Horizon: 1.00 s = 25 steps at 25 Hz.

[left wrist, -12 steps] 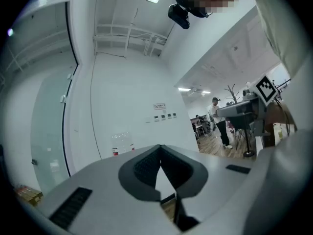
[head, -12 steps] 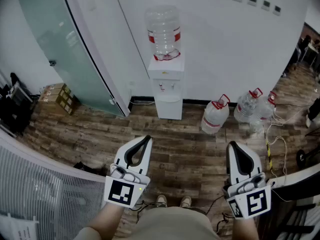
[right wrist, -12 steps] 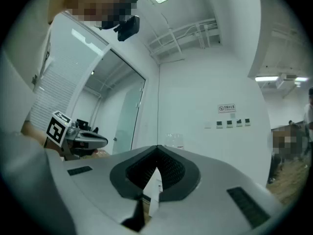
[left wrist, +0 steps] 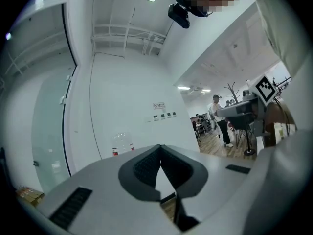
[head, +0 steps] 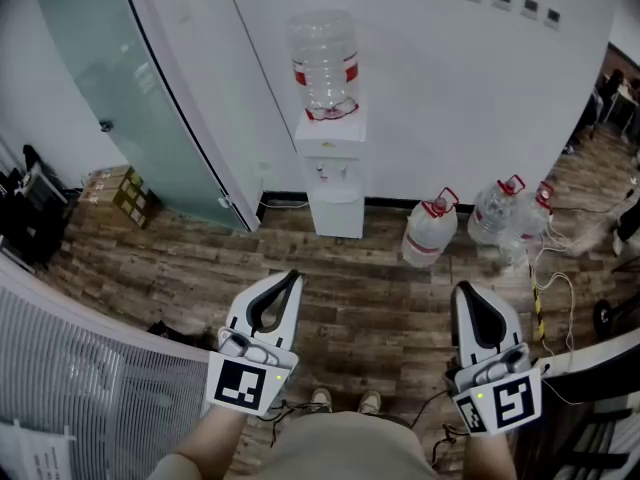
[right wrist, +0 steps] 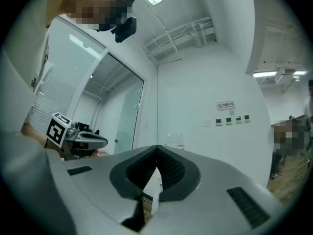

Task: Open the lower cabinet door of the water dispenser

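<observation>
The white water dispenser (head: 333, 173) stands against the far wall with a clear bottle (head: 325, 63) on top. Its lower cabinet door (head: 338, 213) looks closed. Both grippers are held close to my body, well short of the dispenser and pointing at it. My left gripper (head: 292, 276) is shut with nothing in it, and its tips meet in the left gripper view (left wrist: 160, 146). My right gripper (head: 464, 290) is shut and empty too, its jaws touching (right wrist: 157, 147). The bottle (right wrist: 174, 140) shows faintly just above the right jaws.
A frosted glass door (head: 130, 88) stands left of the dispenser, with cardboard boxes (head: 122, 193) at its foot. Spare water bottles (head: 430, 230) (head: 498, 210) and loose cables (head: 545, 268) lie on the wooden floor to the right. A white ribbed panel (head: 80, 368) is at my near left.
</observation>
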### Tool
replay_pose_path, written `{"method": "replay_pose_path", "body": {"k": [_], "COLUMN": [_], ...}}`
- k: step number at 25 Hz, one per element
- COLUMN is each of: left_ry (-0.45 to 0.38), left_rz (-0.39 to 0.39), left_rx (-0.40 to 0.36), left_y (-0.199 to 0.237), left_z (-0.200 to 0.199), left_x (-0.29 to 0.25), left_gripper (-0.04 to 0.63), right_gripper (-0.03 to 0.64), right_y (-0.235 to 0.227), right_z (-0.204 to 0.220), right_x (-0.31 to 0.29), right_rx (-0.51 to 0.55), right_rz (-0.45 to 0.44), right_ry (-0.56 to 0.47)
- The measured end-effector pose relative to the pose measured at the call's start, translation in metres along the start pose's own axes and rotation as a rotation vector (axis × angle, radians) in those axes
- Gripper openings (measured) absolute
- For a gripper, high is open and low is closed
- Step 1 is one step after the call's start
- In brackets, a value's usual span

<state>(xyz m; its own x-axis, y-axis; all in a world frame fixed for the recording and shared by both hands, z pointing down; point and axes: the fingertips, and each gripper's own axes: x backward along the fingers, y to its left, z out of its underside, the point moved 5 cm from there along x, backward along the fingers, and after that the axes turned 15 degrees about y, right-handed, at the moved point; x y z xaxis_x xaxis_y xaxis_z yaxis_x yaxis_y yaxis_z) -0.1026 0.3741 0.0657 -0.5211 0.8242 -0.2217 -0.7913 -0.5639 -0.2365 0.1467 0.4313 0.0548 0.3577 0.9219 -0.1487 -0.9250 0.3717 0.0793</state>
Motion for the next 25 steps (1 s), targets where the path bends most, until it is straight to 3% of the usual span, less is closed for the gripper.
{"method": "replay_pose_path", "body": {"k": [25], "left_ry": [0.025], "left_rz": [-0.039], "left_rx": [-0.002], "left_y": [-0.061], "left_z": [-0.011], "left_x": [-0.014], "left_gripper": [0.005], "right_gripper": [0.006], "right_y": [-0.051], "right_z": [0.035], "right_x": [0.022], "right_rx": [-0.025], "right_rz": [-0.071], "right_ry": [0.032]}}
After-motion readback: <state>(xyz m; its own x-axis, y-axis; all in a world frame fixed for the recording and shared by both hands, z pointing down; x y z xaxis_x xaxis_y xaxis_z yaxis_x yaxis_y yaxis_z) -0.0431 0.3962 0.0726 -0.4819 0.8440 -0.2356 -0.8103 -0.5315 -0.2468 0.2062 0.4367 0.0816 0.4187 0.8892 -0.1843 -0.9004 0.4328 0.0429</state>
